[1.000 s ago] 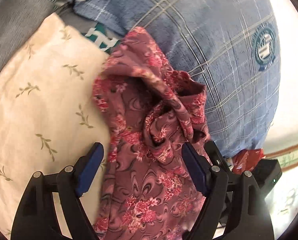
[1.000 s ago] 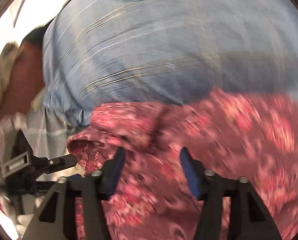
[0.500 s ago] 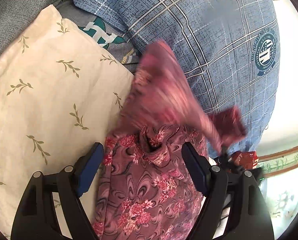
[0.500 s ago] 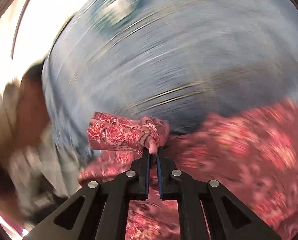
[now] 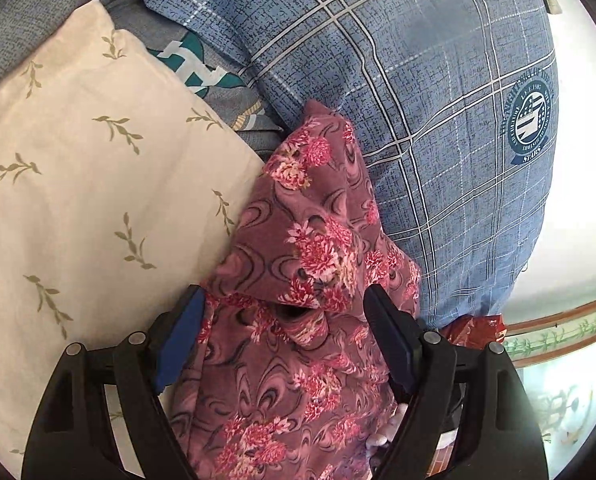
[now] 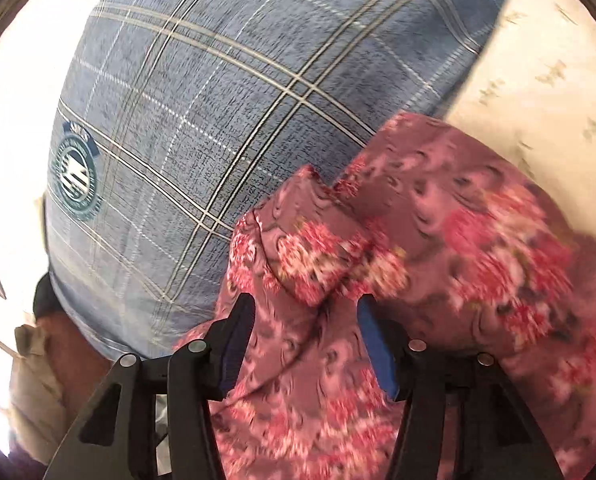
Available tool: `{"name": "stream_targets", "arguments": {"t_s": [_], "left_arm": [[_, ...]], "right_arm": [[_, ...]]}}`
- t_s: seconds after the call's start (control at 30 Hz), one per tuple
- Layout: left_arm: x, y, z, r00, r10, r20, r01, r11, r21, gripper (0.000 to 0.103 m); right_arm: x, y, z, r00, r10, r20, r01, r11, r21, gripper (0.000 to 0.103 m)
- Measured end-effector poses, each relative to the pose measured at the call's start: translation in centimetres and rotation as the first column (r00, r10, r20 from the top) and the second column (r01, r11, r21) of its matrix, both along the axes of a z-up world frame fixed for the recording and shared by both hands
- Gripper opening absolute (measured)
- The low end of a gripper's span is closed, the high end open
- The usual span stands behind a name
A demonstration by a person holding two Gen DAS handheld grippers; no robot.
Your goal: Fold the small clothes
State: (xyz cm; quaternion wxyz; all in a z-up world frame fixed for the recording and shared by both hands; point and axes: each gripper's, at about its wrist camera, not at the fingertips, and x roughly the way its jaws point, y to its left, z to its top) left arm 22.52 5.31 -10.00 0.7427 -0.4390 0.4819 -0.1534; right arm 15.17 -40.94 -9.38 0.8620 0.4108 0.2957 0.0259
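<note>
right gripper (image 6: 303, 340) jaws just reopened, released over floral garment (image 6: 437, 240) lower right of frame, flap dropped for fold; left gripper (image 5: 284, 340) spread, straddling garment, no pinch

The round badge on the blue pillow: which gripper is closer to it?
Probably right. The right gripper sits just right of the badge, over the flowery cloth. The left gripper looks farther, by the white pillow.

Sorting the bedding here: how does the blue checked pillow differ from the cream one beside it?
The blue checked pillow has white grid lines and a round crest; the cream pillow has scattered olive leaf sprigs. The blue one looks rounder, the cream one flatter. The floral garment lies against both.
</note>
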Motion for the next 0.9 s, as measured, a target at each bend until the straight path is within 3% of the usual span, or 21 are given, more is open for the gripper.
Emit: {"name": "stream_targets", "arguments": {"t_s": [0.07, 0.13, 0.17, 0.2, 0.3, 0.4, 0.43, 0.57, 0.73, 0.9], "left_arm": [[0.1, -0.2, 0.0, 1.0, -0.004, 0.004, 0.004, 1.0, 0.006, 0.08], [0.1, -0.1, 0.0, 1.0, -0.001, 0.002, 0.001, 1.0, -0.006, 0.08], [0.1, 0.0, 0.0, 1.0, 0.001, 0.001, -0.001, 1.0, -0.015, 0.08], [0.1, 0.1, -0.1, 1.0, 0.004, -0.003, -0.004, 1.0, -0.026, 0.08], [0.1, 0.4, -0.2, 1.0, 0.013, -0.008, -0.014, 0.998, -0.057, 0.08], [0.1, 0.6, -0.3, 1.0, 0.02, -0.011, -0.021, 0.997, -0.076, 0.08], [0.0, 0.5, -0.3, 1.0, 0.019, -0.013, -0.02, 0.997, -0.075, 0.08], [-0.1, -0.3, -0.3, 1.0, -0.004, -0.012, 0.002, 0.995, -0.101, 0.08], [-1.7, -1.3, 1.1, 0.998, -0.048, 0.03, 0.053, 0.981, -0.186, 0.08], [-3.2, -3.0, 3.2, 0.995, -0.058, 0.085, 0.073, 0.979, -0.188, 0.084]], "right_arm": [[1.3, 0.6, 0.5, 1.0, 0.018, 0.012, -0.018, 1.0, 0.004, 0.056], [3.3, 1.6, 0.9, 0.998, 0.056, -0.012, -0.057, 0.998, -0.023, 0.048], [3.8, 2.0, 1.3, 0.996, 0.085, -0.016, -0.085, 0.996, -0.036, 0.02], [3.6, 2.1, 1.7, 0.994, 0.113, -0.002, -0.113, 0.993, -0.025, 0.009], [0.8, 1.4, 4.2, 0.982, 0.117, 0.145, -0.125, 0.991, 0.048, 0.009], [-2.5, -1.1, 4.8, 0.979, 0.059, 0.196, -0.075, 0.994, 0.074, 0.009], [-3.1, -2.1, 4.3, 0.983, 0.035, 0.182, -0.05, 0.996, 0.079, 0.009], [-4.4, -5.2, -0.7, 0.999, -0.044, -0.024, 0.046, 0.993, 0.11, 0.009], [-5.3, -4.4, -1.3, 0.999, -0.031, -0.014, 0.032, 0.994, 0.1, 0.015], [-5.4, -4.8, -1.3, 1.0, -0.004, -0.027, 0.006, 0.997, 0.081, 0.016]]}}
